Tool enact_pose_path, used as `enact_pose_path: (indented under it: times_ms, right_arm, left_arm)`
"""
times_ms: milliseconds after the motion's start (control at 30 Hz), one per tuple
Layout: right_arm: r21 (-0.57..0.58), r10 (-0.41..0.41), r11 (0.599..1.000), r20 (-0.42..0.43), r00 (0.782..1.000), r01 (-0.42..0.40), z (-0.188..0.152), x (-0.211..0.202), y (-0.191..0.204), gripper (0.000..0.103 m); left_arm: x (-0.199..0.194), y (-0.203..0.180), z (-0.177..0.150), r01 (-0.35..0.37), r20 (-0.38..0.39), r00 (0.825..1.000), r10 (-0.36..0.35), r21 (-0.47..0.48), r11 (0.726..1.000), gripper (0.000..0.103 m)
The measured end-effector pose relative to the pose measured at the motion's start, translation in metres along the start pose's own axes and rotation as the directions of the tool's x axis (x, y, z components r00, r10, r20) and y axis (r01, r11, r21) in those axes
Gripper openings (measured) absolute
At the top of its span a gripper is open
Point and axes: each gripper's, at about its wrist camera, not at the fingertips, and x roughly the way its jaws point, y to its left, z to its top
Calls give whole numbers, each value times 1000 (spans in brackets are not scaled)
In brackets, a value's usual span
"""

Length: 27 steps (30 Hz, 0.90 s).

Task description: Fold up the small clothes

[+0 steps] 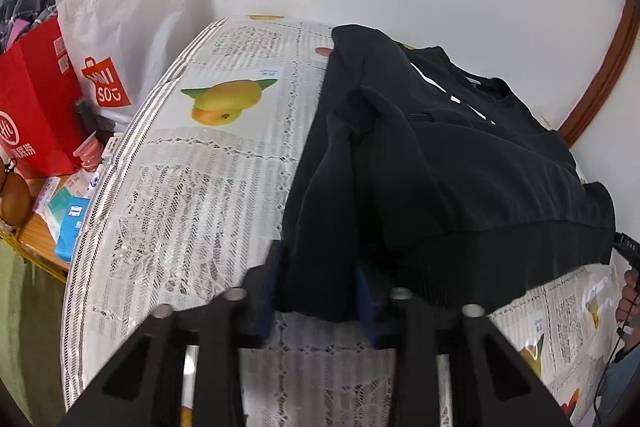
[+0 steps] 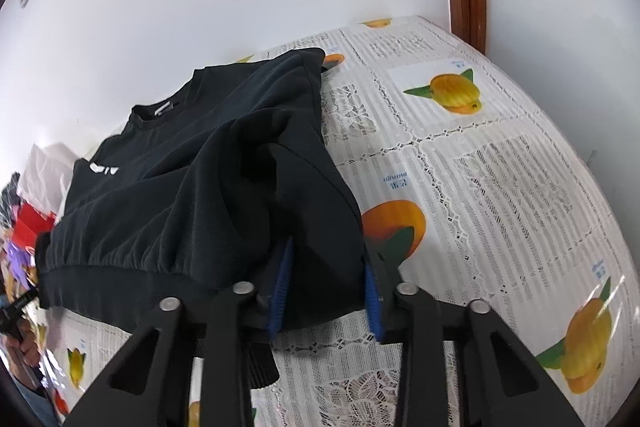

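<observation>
Both grippers are pointing forward and low over the table, the left gripper and right gripper each sitting with blue pads spread wide and a bottom corner of the black sweatshirt bunched between them, not pinched tight as far as I can see. It's lying on the fruit-print lace tablecloth, sleeves folded in over the body, ribbed hem nearest the grippers, collar toward the wall.
</observation>
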Motion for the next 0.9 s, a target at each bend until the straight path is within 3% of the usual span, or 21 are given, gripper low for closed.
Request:
enact_pose_path:
  times_ms: [100, 233, 467, 900]
  right_arm:
    - [8, -1, 1000, 0, 1000, 1, -2, -5, -1, 13]
    - [0, -12, 1000, -1, 1000, 12, -7, -12, 0, 12]
    - [-7, -29, 1000, -30, 999, 29, -29, -34, 4, 12]
    - [-28, -83, 996, -19, 996, 83, -82, -83, 15, 13]
  left_arm:
    - [-5, -9, -3, -33, 14, 999, 32, 39, 999, 18]
    - [-13, -15, -9, -69, 14, 998, 69, 64, 996, 16]
    - [-37, -12, -29, -63, 0, 998, 63, 69, 996, 16]
    - [-85, -9, -102, -60, 4, 998, 60, 105, 993, 17]
